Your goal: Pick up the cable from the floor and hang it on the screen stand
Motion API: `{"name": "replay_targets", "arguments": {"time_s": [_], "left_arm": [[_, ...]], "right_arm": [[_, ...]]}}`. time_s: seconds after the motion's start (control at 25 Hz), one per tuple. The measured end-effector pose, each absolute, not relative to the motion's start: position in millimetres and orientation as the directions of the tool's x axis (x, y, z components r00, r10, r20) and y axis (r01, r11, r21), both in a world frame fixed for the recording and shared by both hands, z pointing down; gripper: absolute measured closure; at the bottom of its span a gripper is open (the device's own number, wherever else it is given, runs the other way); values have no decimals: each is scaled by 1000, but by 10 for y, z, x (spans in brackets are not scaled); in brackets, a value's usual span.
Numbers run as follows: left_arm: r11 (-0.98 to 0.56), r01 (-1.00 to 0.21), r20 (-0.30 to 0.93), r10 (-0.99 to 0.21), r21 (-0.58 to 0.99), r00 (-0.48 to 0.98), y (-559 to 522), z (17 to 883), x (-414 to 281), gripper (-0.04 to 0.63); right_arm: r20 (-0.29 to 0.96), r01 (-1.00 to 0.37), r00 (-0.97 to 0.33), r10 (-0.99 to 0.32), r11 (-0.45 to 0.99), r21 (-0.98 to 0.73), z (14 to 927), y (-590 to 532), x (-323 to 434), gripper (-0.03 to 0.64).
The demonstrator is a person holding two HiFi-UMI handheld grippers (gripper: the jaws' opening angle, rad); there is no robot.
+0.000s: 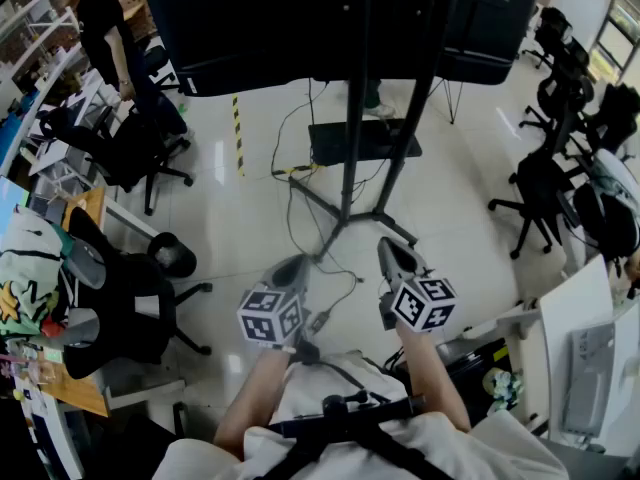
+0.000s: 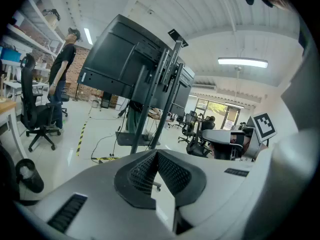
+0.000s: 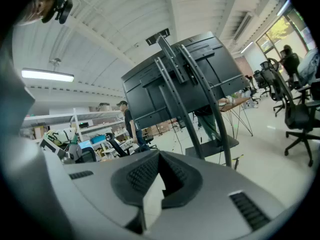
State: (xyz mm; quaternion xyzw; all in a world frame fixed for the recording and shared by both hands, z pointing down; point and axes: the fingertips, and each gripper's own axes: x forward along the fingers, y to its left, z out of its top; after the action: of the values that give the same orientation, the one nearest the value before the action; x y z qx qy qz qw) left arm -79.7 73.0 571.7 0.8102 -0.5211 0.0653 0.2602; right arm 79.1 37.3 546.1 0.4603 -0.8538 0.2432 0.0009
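A thin dark cable [image 1: 291, 218] snakes over the pale floor from the screen stand's base toward me and ends in a small plug block [image 1: 321, 320]. The black screen stand [image 1: 352, 118] with its big dark screen rises straight ahead; it also fills the left gripper view as stand [image 2: 150, 104] and the right gripper view as stand [image 3: 187, 99]. My left gripper [image 1: 297, 262] hovers just left of the cable, jaws shut with nothing between them. My right gripper [image 1: 386, 246] is held beside it, level with the stand's front foot, also shut and empty. Both point slightly downward.
A black shelf [image 1: 365, 139] sits low on the stand. Yellow-black tape [image 1: 238, 128] marks the floor. Office chairs [image 1: 125, 298] and desks crowd the left, and more chairs [image 1: 545, 183] stand at the right. A person [image 1: 105, 38] stands at the far left.
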Motion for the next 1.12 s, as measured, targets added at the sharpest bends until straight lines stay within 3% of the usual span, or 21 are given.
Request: {"name": "replay_targets", "arguments": {"time_s": [0.64,1.12], "left_arm": [[-275,-899,424,-809,340,408,1025,5983,-440,594],[-295,-893,434,-793,340,428,-173,6181,-719,594]], "right_arm": [[201,-717,-662,-722,532,-450,5581,694,1195,604],[222,-734,-654,-723,535,-419,5581,-278,890,604]]}}
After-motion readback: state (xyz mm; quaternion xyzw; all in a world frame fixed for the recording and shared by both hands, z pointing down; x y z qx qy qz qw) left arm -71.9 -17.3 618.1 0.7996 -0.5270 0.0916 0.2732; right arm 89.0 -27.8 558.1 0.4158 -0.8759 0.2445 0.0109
